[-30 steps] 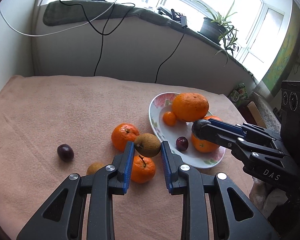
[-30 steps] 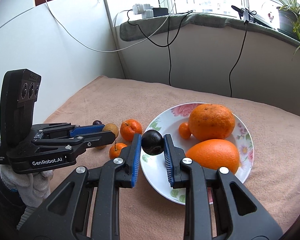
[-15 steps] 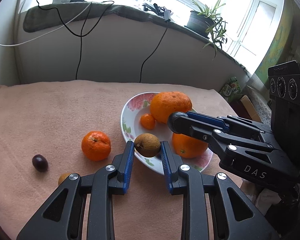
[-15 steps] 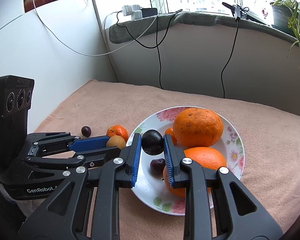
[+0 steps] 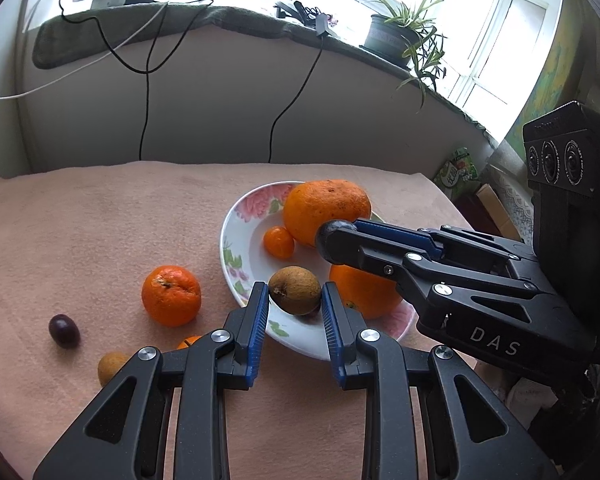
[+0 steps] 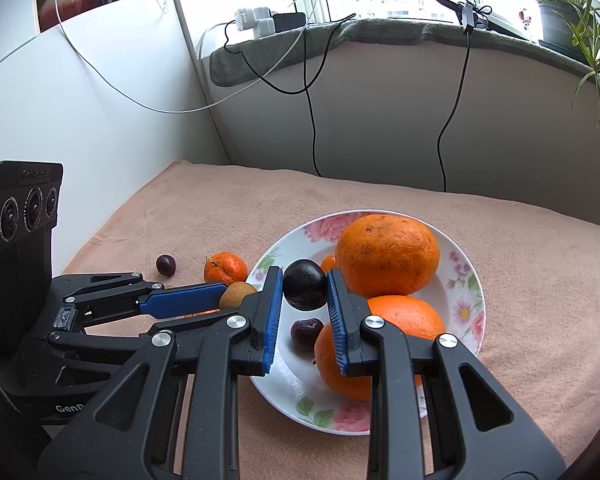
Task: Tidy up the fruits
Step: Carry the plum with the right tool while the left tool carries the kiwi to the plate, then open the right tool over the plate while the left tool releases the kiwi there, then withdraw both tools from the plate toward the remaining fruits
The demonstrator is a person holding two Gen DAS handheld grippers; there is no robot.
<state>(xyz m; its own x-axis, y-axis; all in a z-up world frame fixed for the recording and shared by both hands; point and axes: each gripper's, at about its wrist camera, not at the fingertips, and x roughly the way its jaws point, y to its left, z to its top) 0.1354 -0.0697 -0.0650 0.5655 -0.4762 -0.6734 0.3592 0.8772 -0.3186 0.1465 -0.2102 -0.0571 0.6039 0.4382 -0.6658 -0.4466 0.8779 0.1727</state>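
My left gripper (image 5: 295, 304) is shut on a brown kiwi (image 5: 295, 290) and holds it over the near rim of the flowered plate (image 5: 236, 236). My right gripper (image 6: 305, 292) is shut on a dark plum (image 6: 304, 285) above the same plate (image 6: 466, 300). On the plate lie a large orange (image 6: 386, 254), a second orange (image 6: 404, 314), a small mandarin (image 5: 278, 242) and a dark cherry (image 6: 306, 334). On the cloth left of the plate lie a tangerine (image 5: 171, 295), a dark grape (image 5: 63, 330), a small brown fruit (image 5: 111, 367) and another tangerine (image 5: 188, 342), mostly hidden.
The table is covered by a pink cloth (image 5: 100, 216) and ends at a wall and a windowsill with cables (image 5: 144, 80) hanging down. A potted plant (image 5: 396, 34) stands on the sill. Boxes and bags (image 5: 460, 172) lie past the table's right edge.
Both grippers have moved in over the plate with their fruit still held. The left one with the kiwi has come from the loose fruit on the cloth to the plate's rim.
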